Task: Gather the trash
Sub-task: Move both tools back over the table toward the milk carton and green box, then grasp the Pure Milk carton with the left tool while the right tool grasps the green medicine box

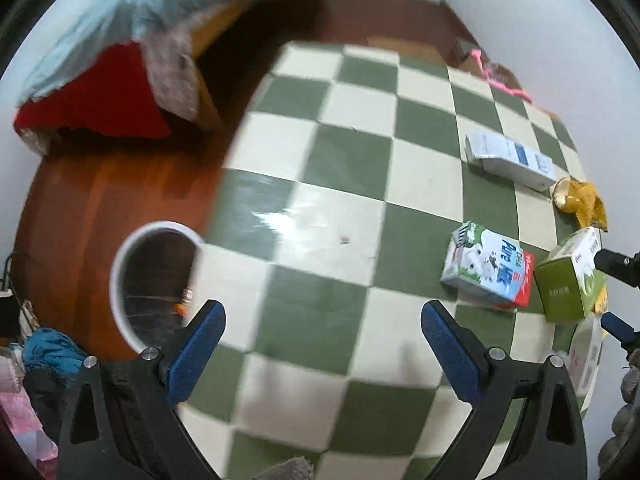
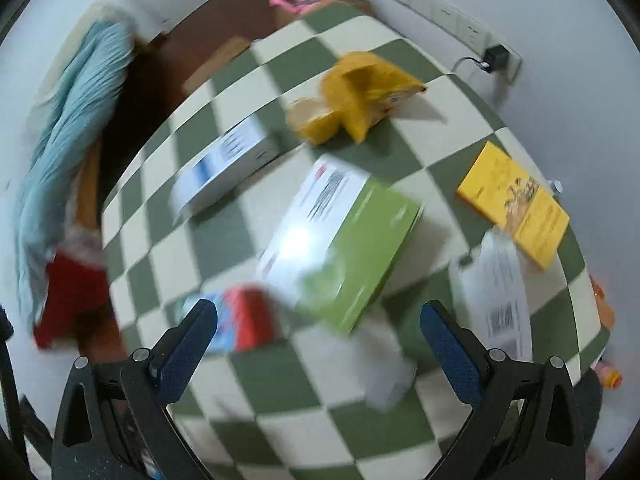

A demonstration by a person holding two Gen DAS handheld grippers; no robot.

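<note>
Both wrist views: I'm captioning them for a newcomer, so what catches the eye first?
The green-and-cream checkered table fills both views, with trash strewn over it. A green box lies ahead of the open right gripper, with a milk carton beside it and a yellow wrapper beyond. Left of the open left gripper, a white bin stands on the floor.

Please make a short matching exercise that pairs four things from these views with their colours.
Things:
1. milk carton
2. bin rim
3. flat box
4. fingers of the left gripper

Colours:
A. blue pads
B. white
C. yellow
D. blue and white with a red end

Pairs: 1-D, 2-B, 3-C, 4-A
</note>
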